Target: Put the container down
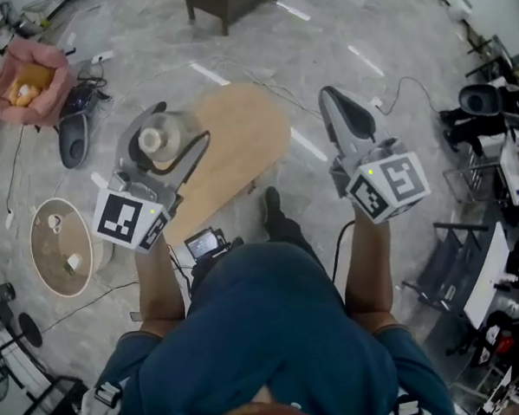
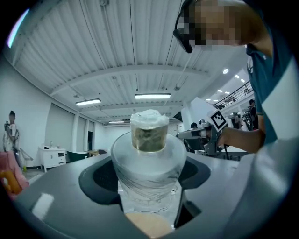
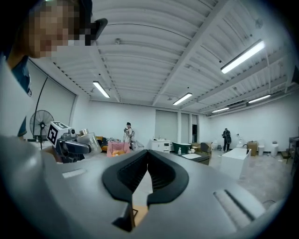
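A clear ridged plastic container [image 1: 152,140] with a white cap stands upright between the jaws of my left gripper [image 1: 179,127], which is shut on it and carries it in the air. In the left gripper view the container [image 2: 148,158] fills the gap between the dark jaws. From the head view it hangs at the left edge of an oval wooden table [image 1: 243,151]. My right gripper [image 1: 334,99] is to the right of that table, shut and holding nothing. In its own view the right gripper [image 3: 147,158] has its jaw tips meeting.
A low round table [image 1: 62,247] with small items stands on the floor at left. A pink bag [image 1: 27,80] lies at top left. Cables run over the grey floor. Chairs and desks [image 1: 496,259] crowd the right side. A dark piece of furniture [image 1: 227,4] stands beyond the table.
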### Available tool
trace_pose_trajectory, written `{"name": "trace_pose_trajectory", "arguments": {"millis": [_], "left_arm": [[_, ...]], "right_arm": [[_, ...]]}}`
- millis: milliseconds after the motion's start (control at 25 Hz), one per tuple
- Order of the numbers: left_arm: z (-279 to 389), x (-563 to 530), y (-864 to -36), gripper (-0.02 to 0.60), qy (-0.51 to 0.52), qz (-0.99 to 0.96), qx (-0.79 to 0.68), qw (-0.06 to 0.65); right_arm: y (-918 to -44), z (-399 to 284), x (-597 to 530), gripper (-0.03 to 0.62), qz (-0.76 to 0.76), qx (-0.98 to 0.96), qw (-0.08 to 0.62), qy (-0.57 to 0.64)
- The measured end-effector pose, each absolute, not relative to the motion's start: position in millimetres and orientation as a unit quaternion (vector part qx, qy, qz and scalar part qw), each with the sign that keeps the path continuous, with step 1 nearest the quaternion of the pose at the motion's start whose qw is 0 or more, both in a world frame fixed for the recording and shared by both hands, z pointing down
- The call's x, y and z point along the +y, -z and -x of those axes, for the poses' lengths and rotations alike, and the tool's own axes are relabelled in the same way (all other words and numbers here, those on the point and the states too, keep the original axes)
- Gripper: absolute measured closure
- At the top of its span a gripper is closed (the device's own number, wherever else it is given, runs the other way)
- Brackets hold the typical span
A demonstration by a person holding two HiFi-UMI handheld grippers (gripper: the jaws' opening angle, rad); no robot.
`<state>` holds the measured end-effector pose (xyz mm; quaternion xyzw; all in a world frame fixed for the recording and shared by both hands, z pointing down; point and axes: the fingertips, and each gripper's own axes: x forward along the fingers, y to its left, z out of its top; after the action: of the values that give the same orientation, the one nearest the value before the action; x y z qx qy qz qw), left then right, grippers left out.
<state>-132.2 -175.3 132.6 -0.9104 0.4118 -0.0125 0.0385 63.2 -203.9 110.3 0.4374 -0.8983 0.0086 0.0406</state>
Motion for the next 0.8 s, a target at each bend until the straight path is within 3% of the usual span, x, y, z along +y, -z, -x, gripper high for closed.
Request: {"name": "trace_pose_trajectory", "arguments": {"millis": [360,800], "left_arm": [[220.9,-179.1,-166.9,0.245,0.033,0.859,0.509,0.049],[164.8,-261.0,-222.4,0.245,0.093,0.851,0.516,0.004]], "right_arm": [[-149.5,44.7,-247.2,0.583,-0.323,-0.946,0.026,-0.007],[-204.2,-8.8,-334.5,0.583,-0.311,-0.948,0.031,-0.056]]}}
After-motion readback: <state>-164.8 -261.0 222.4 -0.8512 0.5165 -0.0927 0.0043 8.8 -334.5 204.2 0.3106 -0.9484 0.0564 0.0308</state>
